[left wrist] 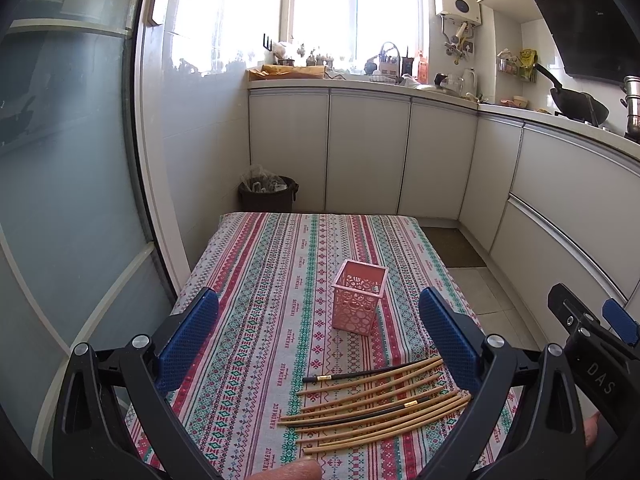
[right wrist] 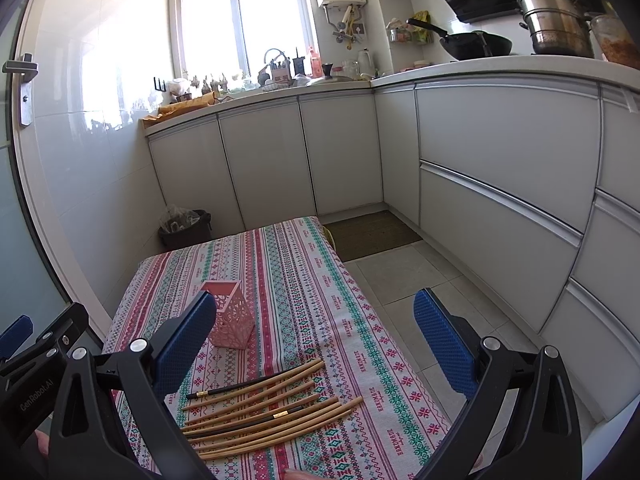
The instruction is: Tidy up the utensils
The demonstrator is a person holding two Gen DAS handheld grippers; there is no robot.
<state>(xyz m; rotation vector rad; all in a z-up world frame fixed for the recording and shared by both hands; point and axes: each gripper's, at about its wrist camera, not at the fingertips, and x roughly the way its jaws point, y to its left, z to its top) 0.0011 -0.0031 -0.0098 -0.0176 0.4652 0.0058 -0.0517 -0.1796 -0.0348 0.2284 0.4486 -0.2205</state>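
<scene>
left gripper (left wrist: 318,338): jaws spread wide, nothing between the blue pads (left wrist: 188,344). It hangs above the near end of the table with the whole layout framed between its fingers.

right gripper (right wrist: 316,340): same deal, wide open and empty-handed. It sits off to the right, with its right pad (right wrist: 446,344) out over the floor tiles rather than the table.

chopsticks (left wrist: 380,404): a loose fan of them lying flat on the tablecloth (left wrist: 256,280), near edge, just below and between the grippers. Mostly bamboo-coloured, plus two dark ones with gold bands (left wrist: 362,378). They're side by side and some are touching, so picking one out cleanly won't be trivial.

pink holder (left wrist: 360,300): square cut-out basket standing upright mid-table, a bit beyond the chopsticks and not touching them. In the right wrist view it's partly behind the left-hand pad.

what's in the holder: nothing I can see. The left wrist view looks down into the open top and it looks empty, though the very bottom isn't fully visible.

step in hand: I'd call this the very start, nothing sorted yet, both grippers just lining up.

next move, my guess: drop one gripper down onto the pile, pinch a chopstick (or a few) near one end, tip it upright and feed it into the holder's mouth. The other gripper may need to steady the holder, since it looks light and could tip.

trash bin (left wrist: 268,194): on the floor past the far end of the table, not part of this.
</scene>
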